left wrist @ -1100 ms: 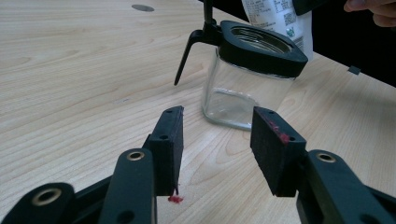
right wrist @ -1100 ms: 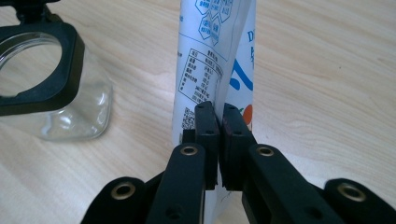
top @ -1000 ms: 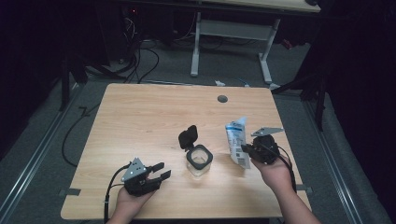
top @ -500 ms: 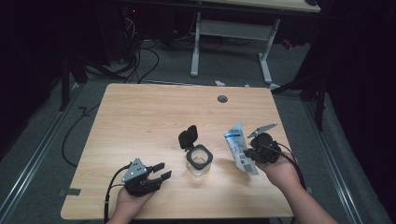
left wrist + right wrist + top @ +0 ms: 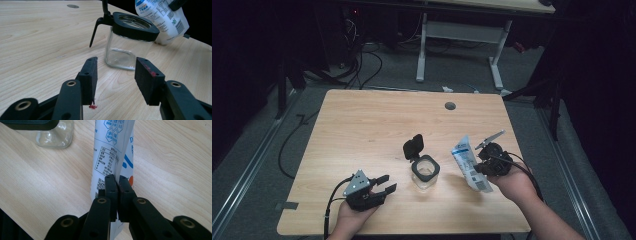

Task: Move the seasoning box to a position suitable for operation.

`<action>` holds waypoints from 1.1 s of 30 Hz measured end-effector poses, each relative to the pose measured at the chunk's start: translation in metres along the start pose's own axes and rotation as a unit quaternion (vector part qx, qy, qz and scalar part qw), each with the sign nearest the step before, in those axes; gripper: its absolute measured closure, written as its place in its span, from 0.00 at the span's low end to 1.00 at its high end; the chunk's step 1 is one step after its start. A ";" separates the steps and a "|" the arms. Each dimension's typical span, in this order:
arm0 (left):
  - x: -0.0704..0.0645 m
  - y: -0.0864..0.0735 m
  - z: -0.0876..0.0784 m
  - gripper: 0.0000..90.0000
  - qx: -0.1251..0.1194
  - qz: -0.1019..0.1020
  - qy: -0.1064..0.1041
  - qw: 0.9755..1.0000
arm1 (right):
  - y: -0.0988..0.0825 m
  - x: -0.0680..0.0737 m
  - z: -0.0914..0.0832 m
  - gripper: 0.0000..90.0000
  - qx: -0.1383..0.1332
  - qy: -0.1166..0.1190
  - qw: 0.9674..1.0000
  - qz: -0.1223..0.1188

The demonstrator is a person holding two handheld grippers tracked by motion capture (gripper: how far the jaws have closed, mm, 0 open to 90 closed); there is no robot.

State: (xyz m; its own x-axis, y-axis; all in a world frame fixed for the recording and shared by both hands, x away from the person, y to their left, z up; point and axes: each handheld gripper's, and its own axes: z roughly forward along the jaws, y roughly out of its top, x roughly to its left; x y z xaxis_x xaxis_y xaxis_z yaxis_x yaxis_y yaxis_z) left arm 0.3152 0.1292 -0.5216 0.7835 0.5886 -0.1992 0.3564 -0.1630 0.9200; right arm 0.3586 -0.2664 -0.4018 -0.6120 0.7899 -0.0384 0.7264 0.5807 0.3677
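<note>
A clear glass jar (image 5: 425,172) with a black rim and its flip lid (image 5: 413,146) standing open sits at the table's front middle. In the left gripper view the jar (image 5: 127,47) stands just beyond my open jaws. My left gripper (image 5: 384,183) rests at the front left, a short way from the jar, with nothing between its pads. My right gripper (image 5: 476,166) is shut on the edge of a white and blue printed pouch (image 5: 468,162), held tilted just right of the jar. In the right gripper view the pouch (image 5: 112,150) is pinched between the black pads.
The wooden table (image 5: 377,125) has a round grommet hole (image 5: 450,106) near its far edge. Cables and a white desk frame (image 5: 457,35) lie on the dark floor beyond. The table's front edge runs just under both hands.
The right gripper has carried the pouch slightly down and toward the jar, tilting it more. The left gripper has stayed in place.
</note>
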 end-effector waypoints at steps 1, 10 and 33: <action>0.000 0.000 0.000 0.59 0.000 0.001 0.000 1.000 | 0.000 0.000 -0.001 0.99 0.003 0.001 1.000 0.001; -0.003 0.000 0.002 0.59 0.002 0.008 -0.004 1.000 | -0.003 0.002 -0.005 1.00 0.022 0.008 1.000 -0.003; -0.015 0.000 0.008 0.58 0.009 0.029 -0.024 0.999 | 0.000 0.013 -0.008 1.00 0.090 0.020 0.996 -0.018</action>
State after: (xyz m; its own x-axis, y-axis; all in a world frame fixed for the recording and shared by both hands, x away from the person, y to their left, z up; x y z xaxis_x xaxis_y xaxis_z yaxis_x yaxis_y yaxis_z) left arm 0.3072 0.1141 -0.5210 0.8263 0.5392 -0.1625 0.3188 -0.2099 0.9243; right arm 0.3483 -0.2576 -0.3948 -0.6485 0.7611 -0.0101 0.7455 0.6377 0.1938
